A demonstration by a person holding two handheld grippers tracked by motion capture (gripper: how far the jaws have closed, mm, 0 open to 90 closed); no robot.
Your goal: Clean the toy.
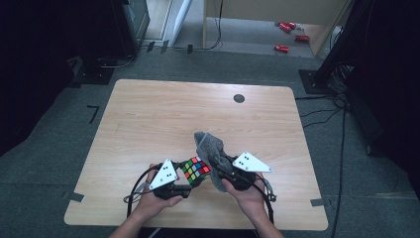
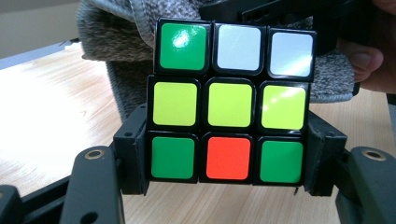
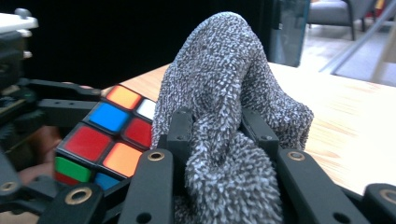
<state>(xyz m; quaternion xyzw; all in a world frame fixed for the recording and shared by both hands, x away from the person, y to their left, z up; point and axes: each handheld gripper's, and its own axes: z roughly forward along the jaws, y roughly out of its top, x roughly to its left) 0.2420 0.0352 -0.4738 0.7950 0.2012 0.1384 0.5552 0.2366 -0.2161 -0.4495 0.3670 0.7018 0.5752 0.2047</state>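
We clamp a puzzle cube in the left hand-held gripper above the bench, while the right hand-held gripper pinches a grey cloth beside it; wiping seems underway, pressing cloth to cube next.

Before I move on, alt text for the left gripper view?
A colourful puzzle cube is clamped between the left gripper's black jaws, showing green, white, yellow and red stickers. A grey knitted cloth hangs close behind it above the wooden table.
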